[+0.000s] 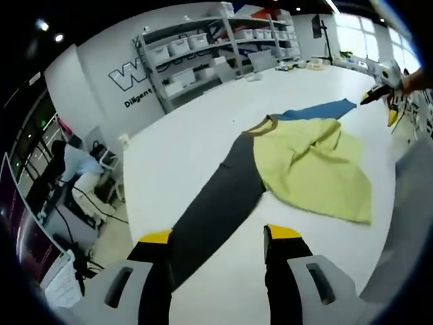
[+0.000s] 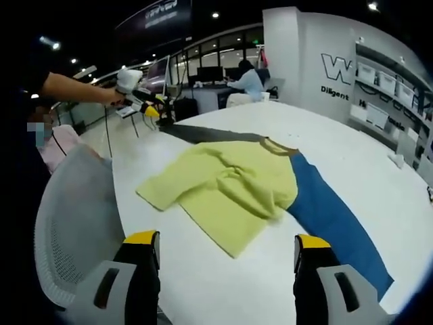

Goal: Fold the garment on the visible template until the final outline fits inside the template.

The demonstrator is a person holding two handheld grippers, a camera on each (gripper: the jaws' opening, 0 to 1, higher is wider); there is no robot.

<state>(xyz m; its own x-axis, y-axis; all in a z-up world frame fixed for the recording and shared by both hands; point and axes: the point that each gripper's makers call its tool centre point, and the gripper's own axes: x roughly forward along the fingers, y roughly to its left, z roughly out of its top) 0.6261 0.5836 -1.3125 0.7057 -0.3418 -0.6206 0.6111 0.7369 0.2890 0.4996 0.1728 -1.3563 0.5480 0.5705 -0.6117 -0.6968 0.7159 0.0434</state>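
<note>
Fingers (image 1: 157, 238) (image 2: 143, 238) spread, gripping nothing, rumpled soft yellow garment (image 2: 226, 186), flat grey-blue template (image 2: 331, 217), smooth white table (image 2: 352, 142)

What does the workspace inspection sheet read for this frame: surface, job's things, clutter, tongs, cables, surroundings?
Surface: white table, mostly bare.
Job's things: garment lies flat, yellow body partly folded over itself, one sleeve dark grey, the other blue; no template outline can be made out.
Clutter: small white items at the table's far end, too small to tell.
Tongs: left tongs open over the grey sleeve's end; right tongs open, near the yellow hem.
Cables: some on the floor by the desk.
Surroundings: shelves with bins, mesh chair, seated person at a desk.
</note>
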